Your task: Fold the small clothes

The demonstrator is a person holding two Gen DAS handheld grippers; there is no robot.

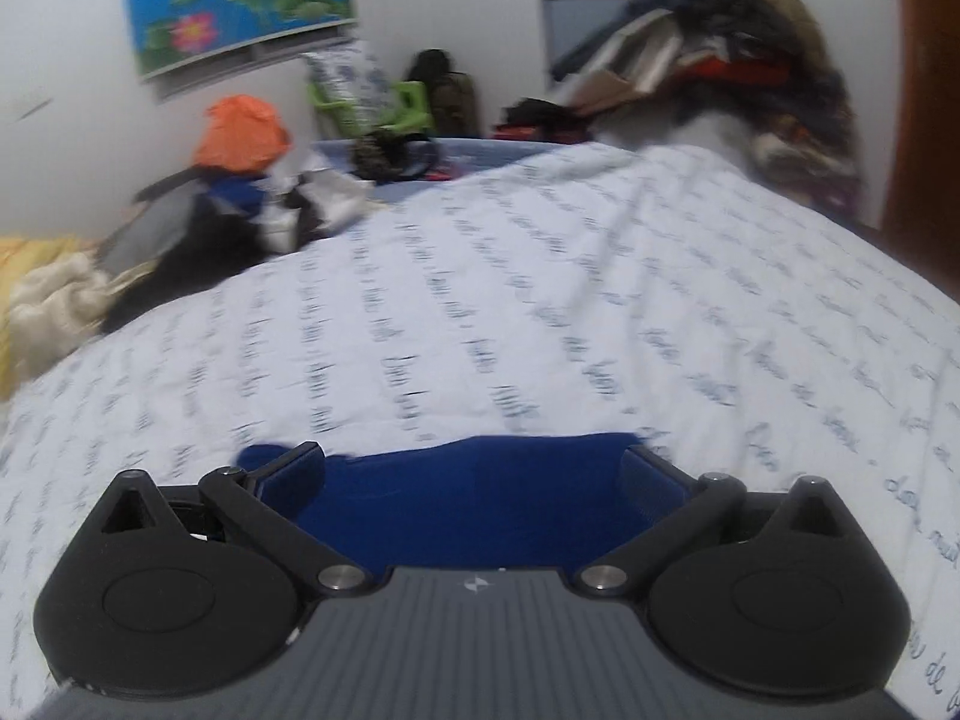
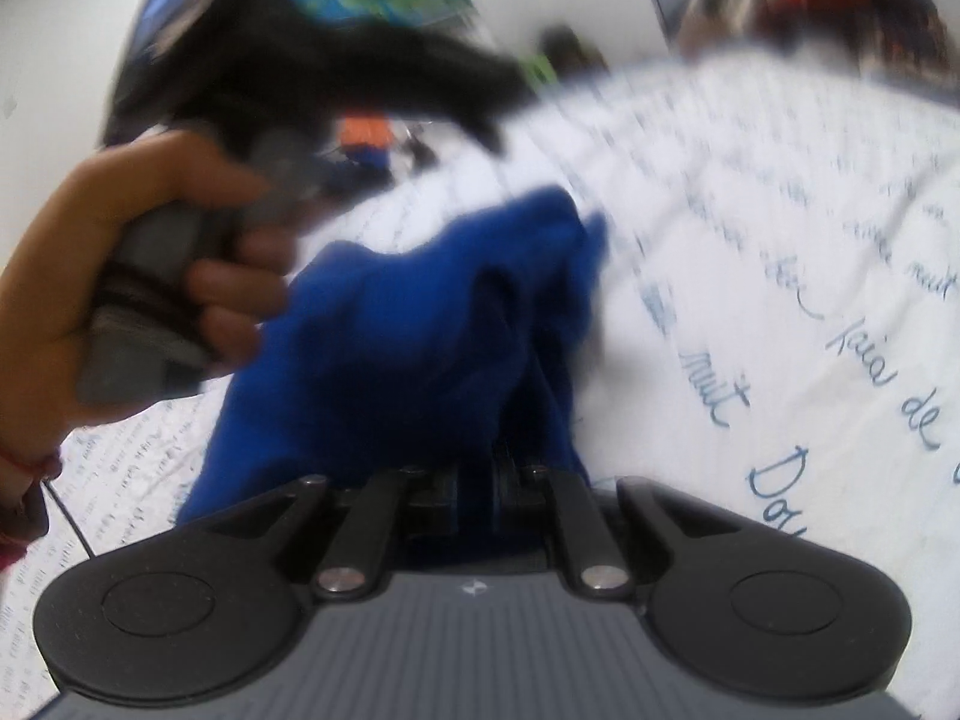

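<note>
On the near edge of the bed, over its white script-printed cover (image 1: 540, 276), the blue garment (image 2: 408, 324) lies bunched and partly lifted, its long axis running away from the right gripper (image 2: 480, 480) toward the middle of the bed. That gripper's jaws stand almost together, pinching a gathered fold of the blue cloth, which rises straight out from between them. The left gripper (image 1: 474, 474) has its jaws spread as wide as they go; the blue cloth fills the gap between them, lying on the cover, but the fingers (image 1: 648, 474) do not press on it, so it looks let go on that side. In the right wrist view the person's left hand (image 2: 150, 276) grips its handle just beside the garment's left side. Both are close, yet only the right holds. The next move probably turns on this: the free left edge lies directly ahead of the wide left jaws, ready to retake or smooth.
</note>
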